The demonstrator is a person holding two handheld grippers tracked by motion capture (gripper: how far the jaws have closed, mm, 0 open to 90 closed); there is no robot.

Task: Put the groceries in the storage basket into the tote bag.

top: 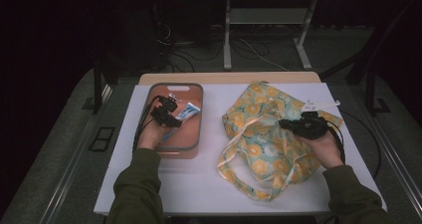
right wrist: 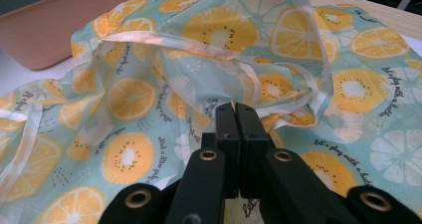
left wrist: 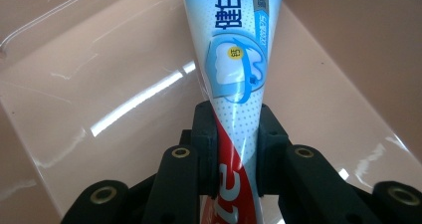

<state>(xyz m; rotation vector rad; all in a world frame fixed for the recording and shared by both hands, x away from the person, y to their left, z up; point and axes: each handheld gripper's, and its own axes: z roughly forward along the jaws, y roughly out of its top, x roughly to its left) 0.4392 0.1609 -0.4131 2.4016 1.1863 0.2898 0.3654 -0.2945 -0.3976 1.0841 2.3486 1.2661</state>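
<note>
A pink tray [top: 174, 152] with a grey rim sits on the left of the white table. In it lies a blue, white and red toothpaste tube [top: 188, 112]. My left gripper [top: 169, 118] reaches into the tray. In the left gripper view its jaws [left wrist: 236, 134] are shut on the toothpaste tube [left wrist: 234, 50] near its red end, over the tray floor [left wrist: 99, 84]. A teal cloth bag [top: 259, 134] with a yellow citrus print lies crumpled on the right. My right gripper [top: 283, 123] rests on it, jaws [right wrist: 234, 114] pressed together with a sliver of the bag's fabric [right wrist: 129, 94] pinched at their tips.
The bag's pale ribbon handles [top: 229, 159] loop toward the front edge. A small white tag [top: 318, 104] lies behind the right gripper. The pink tray's wall [right wrist: 45, 25] stands just beyond the bag. Metal frame legs [top: 227, 35] and cables stand on the floor behind the table.
</note>
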